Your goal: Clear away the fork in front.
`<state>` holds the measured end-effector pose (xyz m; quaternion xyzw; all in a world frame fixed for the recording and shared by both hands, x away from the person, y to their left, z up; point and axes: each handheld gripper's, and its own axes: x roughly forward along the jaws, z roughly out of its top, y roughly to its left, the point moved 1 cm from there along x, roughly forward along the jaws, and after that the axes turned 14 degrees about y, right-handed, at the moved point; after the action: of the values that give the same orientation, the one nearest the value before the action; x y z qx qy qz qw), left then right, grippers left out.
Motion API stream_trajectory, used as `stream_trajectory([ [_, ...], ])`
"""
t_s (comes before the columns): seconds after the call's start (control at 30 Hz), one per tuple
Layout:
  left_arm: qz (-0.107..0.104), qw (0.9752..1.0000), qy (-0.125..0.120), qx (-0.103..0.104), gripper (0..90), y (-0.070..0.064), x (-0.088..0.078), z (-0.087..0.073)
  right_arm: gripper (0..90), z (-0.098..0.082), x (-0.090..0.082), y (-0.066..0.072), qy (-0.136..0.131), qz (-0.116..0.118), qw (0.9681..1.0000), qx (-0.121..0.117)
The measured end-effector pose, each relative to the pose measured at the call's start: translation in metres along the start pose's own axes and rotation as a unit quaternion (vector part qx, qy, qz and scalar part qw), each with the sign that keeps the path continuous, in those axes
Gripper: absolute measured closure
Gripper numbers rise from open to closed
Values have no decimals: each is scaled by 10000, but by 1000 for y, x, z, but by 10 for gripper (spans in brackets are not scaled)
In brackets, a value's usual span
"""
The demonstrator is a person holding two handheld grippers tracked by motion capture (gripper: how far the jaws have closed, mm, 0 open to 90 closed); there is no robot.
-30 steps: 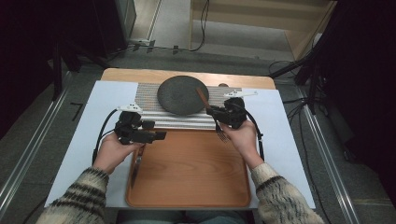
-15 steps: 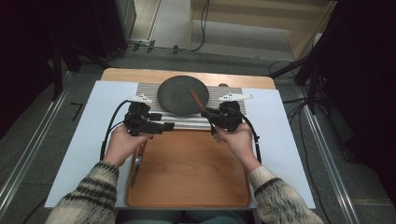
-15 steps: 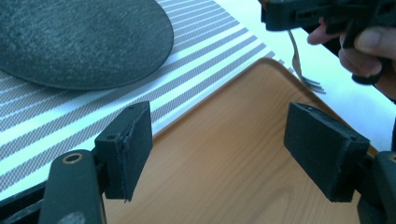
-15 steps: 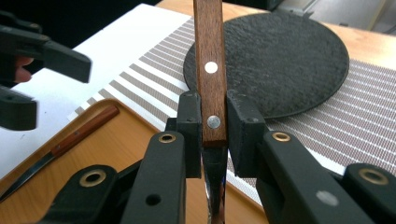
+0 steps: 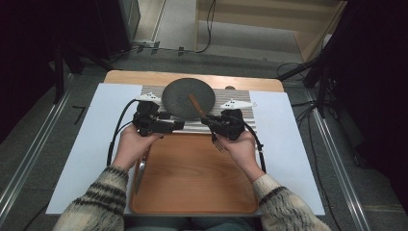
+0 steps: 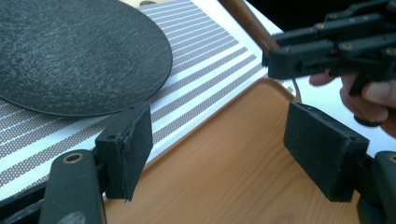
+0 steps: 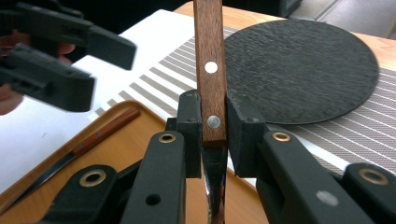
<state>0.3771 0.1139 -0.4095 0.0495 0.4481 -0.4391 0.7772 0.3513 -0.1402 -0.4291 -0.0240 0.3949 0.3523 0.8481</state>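
Because your right gripper (image 7: 214, 135) is clamped on the wooden handle of the fork (image 5: 219, 143) just above its metal neck, the handle slants up over the round dark plate (image 5: 178, 98) while the tines hang down over the far edge of the wooden tray (image 5: 192, 183). Your left gripper (image 6: 224, 140) hovers with its jaws spread and nothing between them, probably ready to steady things. The wooden-handled knife (image 7: 84, 147) lies at the tray's left edge.

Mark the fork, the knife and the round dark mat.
fork (image 7: 211, 79): right gripper view, wooden handle above the jaws.
knife (image 7: 100, 132): right gripper view, wooden handle on the tray.
round dark mat (image 5: 180, 96): high view, left part of its top.
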Motion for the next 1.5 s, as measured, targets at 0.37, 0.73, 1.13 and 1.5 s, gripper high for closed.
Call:
stream_trajectory([
  [0.37, -88, 9992, -355, -149, 245, -6, -6, 6, 750, -5, 4, 22, -88, 54, 9996, -278],
  [0.73, -152, 9990, -368, -201, 256, -9, 1, 11, 749, -10, 6, 35, -176, 162, 9992, -332],
  [1.13, -457, 9978, -197, -445, 377, -12, 6, 14, 749, -16, 10, 48, -270, 203, 9985, -430],
  [1.5, -540, 9969, -74, -563, 561, -11, 8, 11, 749, -19, 12, 53, -363, 234, 9980, -453],
])
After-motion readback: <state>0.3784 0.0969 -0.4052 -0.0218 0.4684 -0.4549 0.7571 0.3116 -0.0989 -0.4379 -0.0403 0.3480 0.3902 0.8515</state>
